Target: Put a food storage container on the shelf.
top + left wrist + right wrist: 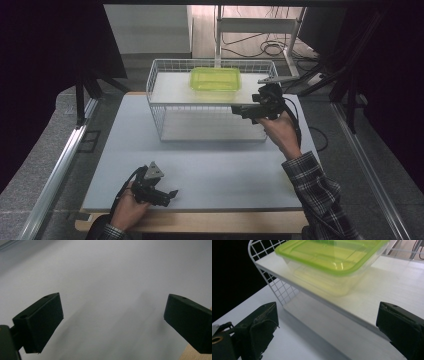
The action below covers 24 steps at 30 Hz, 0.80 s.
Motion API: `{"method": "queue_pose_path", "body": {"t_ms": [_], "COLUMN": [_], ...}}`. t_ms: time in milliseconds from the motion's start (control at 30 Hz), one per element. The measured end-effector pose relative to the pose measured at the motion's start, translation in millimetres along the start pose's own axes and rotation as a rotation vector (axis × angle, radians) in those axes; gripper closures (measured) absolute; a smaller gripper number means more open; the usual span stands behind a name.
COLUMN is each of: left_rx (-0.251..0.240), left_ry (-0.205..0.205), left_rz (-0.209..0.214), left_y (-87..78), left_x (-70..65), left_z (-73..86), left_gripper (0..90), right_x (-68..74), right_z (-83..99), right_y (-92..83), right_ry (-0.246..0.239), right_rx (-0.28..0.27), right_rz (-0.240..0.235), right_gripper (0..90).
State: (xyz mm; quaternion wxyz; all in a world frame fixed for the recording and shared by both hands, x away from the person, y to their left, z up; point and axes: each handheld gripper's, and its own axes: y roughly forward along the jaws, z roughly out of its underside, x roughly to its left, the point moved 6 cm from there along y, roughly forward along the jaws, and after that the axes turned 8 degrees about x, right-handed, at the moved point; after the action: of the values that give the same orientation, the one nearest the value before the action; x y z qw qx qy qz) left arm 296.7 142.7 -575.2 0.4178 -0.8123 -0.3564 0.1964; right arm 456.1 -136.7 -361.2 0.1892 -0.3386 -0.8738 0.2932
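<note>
White table [200, 175]: both tongs gape empty; right tongs [239, 111] apparently just beside container [215, 79].

A clear container with a green lid [332, 262] sits on the white upper shelf [387, 297] of a wire rack [277, 287], beyond the right gripper [327, 322], whose black jaws stand wide apart, nothing between them

Container [332, 262] cut off at top edge.
</note>
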Motion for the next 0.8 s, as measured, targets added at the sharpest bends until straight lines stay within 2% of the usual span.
{"method": "queue_pose_path", "body": {"t_ms": [367, 800], "left_rx": [-0.002, 0.003], "left_ry": [0.008, 0.018], "left_rz": [-0.006, -0.010], "left_y": [0.3, 1.0], "left_x": [-0.1, -0.5], "left_z": [0.0, 0.3], "left_gripper": [2.0, 2.0], "right_x": [8.7, 13.8], "right_z": [33.9, 69.1], "right_y": [-2.9, -6.8], "right_ry": [-0.028, -0.054], "right_rx": [0.030, 0.036], "right_rz": [-0.015, -0.028], "right_gripper": [4.0, 3.5]}}
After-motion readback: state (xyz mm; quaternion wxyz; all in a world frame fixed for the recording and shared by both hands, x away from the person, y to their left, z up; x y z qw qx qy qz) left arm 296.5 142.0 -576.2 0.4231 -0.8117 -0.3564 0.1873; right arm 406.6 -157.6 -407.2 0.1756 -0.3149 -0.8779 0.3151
